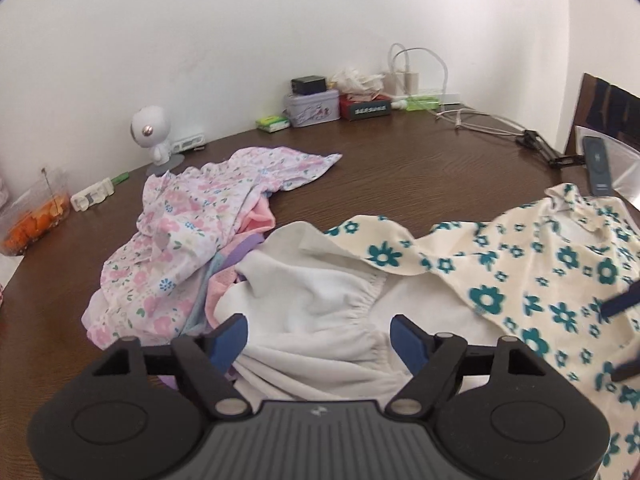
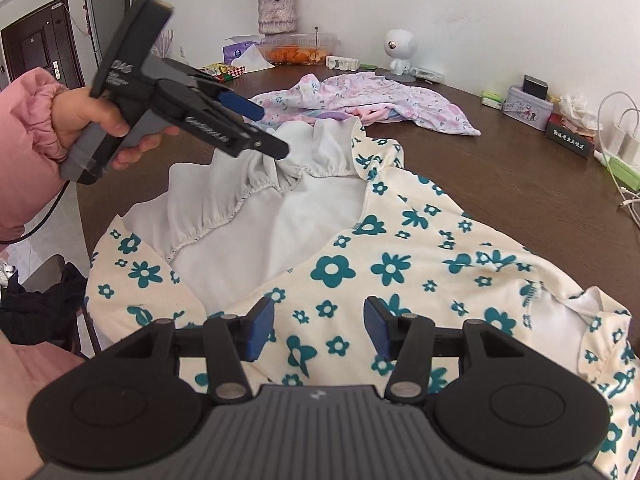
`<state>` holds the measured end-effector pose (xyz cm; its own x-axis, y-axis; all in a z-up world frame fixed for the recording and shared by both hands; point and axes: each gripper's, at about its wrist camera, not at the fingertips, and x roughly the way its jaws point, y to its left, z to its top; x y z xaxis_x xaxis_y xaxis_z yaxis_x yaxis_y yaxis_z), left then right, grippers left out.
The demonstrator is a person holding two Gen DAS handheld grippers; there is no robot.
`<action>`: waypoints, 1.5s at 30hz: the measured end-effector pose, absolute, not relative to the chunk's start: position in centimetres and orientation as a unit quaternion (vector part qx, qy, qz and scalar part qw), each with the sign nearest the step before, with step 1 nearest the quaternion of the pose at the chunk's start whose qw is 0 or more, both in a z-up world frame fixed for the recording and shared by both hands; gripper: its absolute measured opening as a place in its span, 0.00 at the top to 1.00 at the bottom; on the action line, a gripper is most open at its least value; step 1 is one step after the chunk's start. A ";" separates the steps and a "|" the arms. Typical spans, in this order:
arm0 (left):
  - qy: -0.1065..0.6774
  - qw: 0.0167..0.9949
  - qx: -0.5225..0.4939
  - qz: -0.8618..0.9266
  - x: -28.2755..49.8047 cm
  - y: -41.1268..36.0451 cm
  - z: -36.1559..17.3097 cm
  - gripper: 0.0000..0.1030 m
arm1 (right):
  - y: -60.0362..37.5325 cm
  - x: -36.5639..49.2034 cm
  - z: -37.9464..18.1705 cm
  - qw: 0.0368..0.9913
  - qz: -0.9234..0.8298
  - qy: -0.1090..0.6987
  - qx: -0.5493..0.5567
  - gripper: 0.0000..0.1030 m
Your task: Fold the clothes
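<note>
A cream garment with teal flowers [image 2: 420, 264] lies spread on the brown table, its white lining and elastic hem [image 2: 248, 200] turned up; it also shows in the left wrist view [image 1: 520, 276]. My left gripper [image 1: 319, 338] is open just above the white hem [image 1: 320, 300], and it shows from the side in the right wrist view [image 2: 256, 128]. My right gripper [image 2: 319, 330] is open and empty, hovering over the flowered cloth. A pink floral garment [image 1: 192, 224] lies crumpled on other clothes behind it.
Against the wall stand a white robot figure [image 1: 150, 130], a tin box [image 1: 312, 108], a red box [image 1: 366, 106], chargers and cables [image 1: 416, 76]. A plastic tub of orange food [image 1: 36, 216] sits at left. A phone [image 1: 598, 164] lies at right.
</note>
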<state>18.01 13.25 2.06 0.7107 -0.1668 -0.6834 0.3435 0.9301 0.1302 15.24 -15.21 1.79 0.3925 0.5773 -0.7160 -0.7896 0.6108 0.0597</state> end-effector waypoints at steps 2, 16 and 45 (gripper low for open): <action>0.359 0.909 0.142 -0.159 15.9 13.0 2.0 0.25 | -16.6 14.9 1.7 0.821 0.404 0.372 -0.158 0.48; 0.405 0.898 0.137 -0.105 10.6 15.6 -2.0 0.60 | -18.5 11.6 -1.6 0.829 0.375 0.384 -0.158 0.51; 0.443 0.890 0.076 -0.078 20.1 20.3 -1.4 0.58 | 3.1 27.1 7.0 0.799 0.435 0.356 -0.215 0.46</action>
